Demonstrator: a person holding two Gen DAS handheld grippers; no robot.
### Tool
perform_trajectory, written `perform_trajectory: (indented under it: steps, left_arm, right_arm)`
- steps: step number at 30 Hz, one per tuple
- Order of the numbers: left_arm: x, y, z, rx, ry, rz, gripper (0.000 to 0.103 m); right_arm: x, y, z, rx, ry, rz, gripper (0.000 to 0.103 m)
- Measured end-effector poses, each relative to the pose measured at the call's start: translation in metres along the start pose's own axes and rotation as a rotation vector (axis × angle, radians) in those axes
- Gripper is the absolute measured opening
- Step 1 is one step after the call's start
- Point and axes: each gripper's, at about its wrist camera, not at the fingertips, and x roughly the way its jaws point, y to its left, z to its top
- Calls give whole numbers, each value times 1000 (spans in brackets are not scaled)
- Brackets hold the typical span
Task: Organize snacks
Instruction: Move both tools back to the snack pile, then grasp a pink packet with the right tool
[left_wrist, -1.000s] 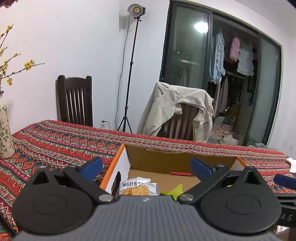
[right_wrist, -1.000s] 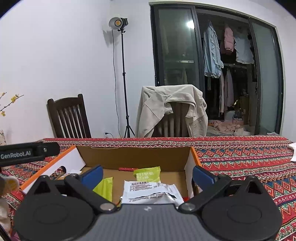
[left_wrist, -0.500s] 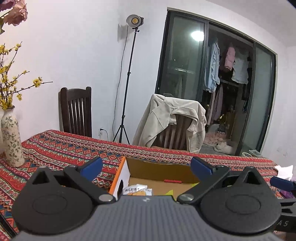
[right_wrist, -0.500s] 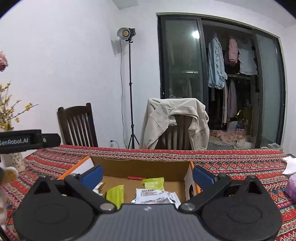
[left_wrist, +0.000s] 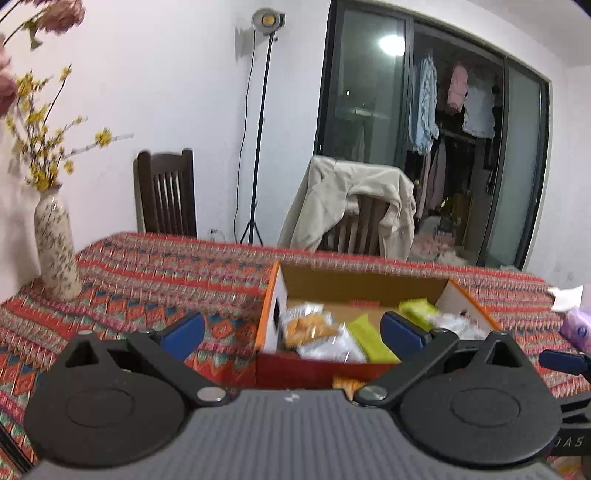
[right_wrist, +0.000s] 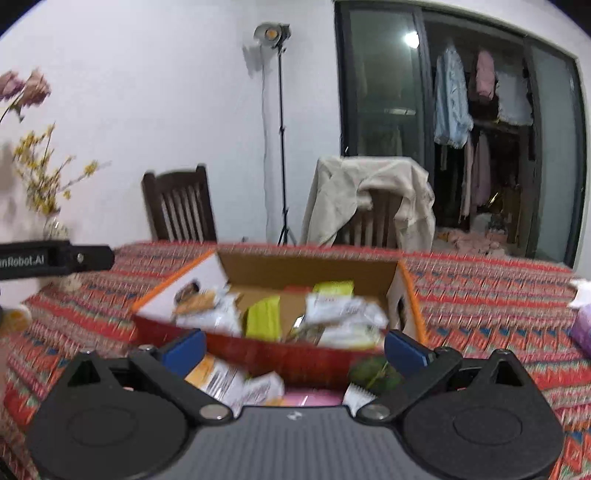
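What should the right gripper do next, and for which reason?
Probably lower the open, empty right gripper onto a loose snack packet lying on the tablecloth before the box, since several packets are already inside it.

At your 12 o'clock: white wall (left_wrist: 166, 74), lamp (left_wrist: 267, 18), two chairs (left_wrist: 166, 192), one under a jacket (left_wrist: 351, 199). At 2 o'clock: glass door (left_wrist: 436, 140).
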Motion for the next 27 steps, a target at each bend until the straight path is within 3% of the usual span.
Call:
perform_trajectory:
  steps: [9,23,27]
  left_arm:
    - [-10,22,-39,23,102,27,103]
    - [-21,47,-72,26,186,32,103]
    - [-23,51,-76,19,195,33,103]
  right_arm:
    - [5,37,-43,-55,141,61,103]
    - [43,67,-65,-55,339,112,103]
    - [52,74,-65,-95,336,89,103]
